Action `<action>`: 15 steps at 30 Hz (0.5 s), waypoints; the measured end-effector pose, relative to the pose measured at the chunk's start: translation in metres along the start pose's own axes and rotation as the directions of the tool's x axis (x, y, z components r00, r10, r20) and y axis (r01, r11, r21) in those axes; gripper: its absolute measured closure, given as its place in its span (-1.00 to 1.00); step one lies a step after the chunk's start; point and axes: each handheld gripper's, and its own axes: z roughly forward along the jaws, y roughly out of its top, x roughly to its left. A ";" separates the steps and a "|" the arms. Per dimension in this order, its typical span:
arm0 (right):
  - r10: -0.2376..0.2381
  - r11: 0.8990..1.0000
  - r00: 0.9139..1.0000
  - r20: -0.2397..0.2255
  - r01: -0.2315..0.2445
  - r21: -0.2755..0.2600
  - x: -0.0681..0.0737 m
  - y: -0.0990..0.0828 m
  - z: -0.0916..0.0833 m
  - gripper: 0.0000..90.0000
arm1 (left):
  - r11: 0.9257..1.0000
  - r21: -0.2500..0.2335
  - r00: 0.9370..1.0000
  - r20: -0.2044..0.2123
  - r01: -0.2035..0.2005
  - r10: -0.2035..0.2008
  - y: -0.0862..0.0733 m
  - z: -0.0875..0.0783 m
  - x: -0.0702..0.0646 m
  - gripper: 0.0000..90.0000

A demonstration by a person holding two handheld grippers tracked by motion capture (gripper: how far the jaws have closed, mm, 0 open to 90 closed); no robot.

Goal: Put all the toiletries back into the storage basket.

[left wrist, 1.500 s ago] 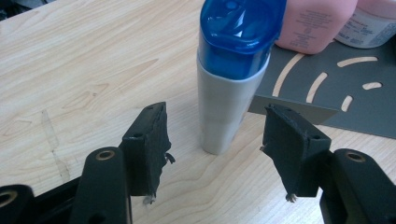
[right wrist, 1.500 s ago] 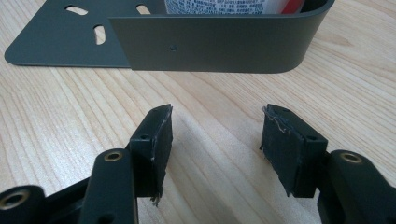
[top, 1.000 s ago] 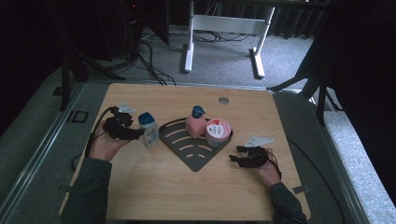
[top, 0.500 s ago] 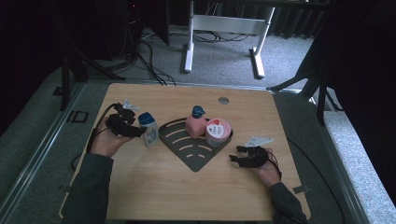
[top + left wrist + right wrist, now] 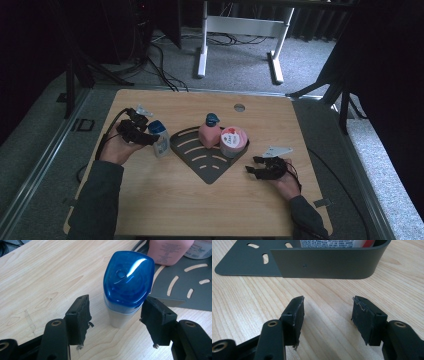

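A small white bottle with a blue cap [image 5: 127,282] stands on the wooden table between my left gripper's [image 5: 115,311] open jaws. The right pad [image 5: 156,320] is close against the cap, and a gap shows at the left pad. In the high view the bottle [image 5: 160,140] leans a little toward the left gripper [image 5: 150,137], just left of the dark grey corner rack [image 5: 200,157]. The rack holds a pink bottle [image 5: 209,134] and a white tub with a red-and-white lid [image 5: 233,141]. My right gripper [image 5: 256,168] rests open on the table, right of the rack. Its jaws [image 5: 327,312] are empty and face the rack's wall [image 5: 324,263].
A round hole [image 5: 239,107] sits near the table's far edge. A white desk frame [image 5: 202,45] and loose cables [image 5: 160,65] lie on the floor beyond. Bare wood stretches in front of the rack toward the near edge.
The left gripper has edged slightly toward the blue-capped bottle, and the bottle's top now leans toward that hand. The right hand has not moved.
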 end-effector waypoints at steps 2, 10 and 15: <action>0.000 1.000 1.000 -0.001 0.000 0.000 0.000 0.000 0.000 -0.05 | 1.000 0.001 1.000 0.000 -0.002 0.002 0.002 0.002 0.000 -0.09; 0.003 1.000 1.000 -0.001 -0.003 -0.002 0.000 0.000 0.000 -0.05 | 1.000 0.018 1.000 0.001 -0.022 0.022 0.007 0.005 -0.001 -0.06; 0.003 1.000 1.000 -0.002 -0.003 -0.002 0.000 0.000 0.000 -0.05 | 0.999 0.030 1.000 0.007 -0.029 0.029 0.010 0.008 -0.001 -0.06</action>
